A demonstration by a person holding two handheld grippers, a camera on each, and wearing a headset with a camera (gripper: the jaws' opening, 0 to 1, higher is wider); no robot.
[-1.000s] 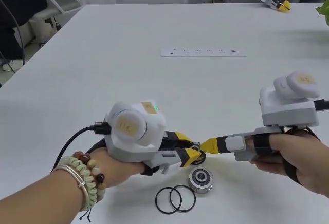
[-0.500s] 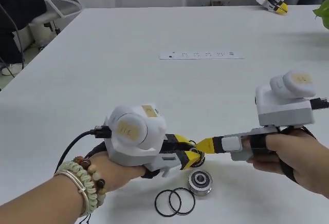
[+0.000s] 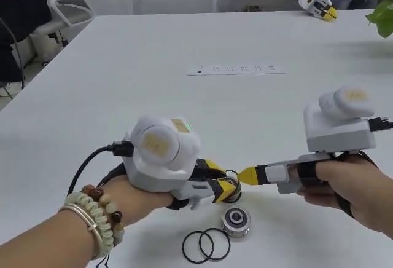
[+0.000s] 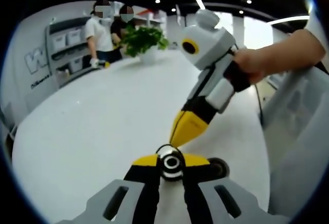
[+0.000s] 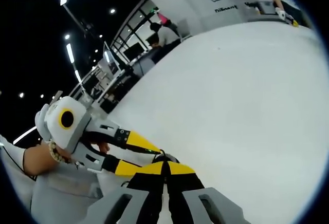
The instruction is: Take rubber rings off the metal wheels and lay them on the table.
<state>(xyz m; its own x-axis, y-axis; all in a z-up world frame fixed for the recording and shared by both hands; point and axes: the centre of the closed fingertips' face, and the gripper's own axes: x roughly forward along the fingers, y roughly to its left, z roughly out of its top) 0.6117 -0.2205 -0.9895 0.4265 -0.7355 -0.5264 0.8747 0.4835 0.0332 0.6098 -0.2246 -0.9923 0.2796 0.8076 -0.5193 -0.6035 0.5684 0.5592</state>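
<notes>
head view: above, looks down | gripper views: close, facing each other (wheel shared)

White table: wheel, rings, power strip

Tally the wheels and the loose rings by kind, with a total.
Wheels: 2, one on the table at, one in the left gripper fingers.
Rings: 2, overlapping on the table.
Total: 4.
</notes>
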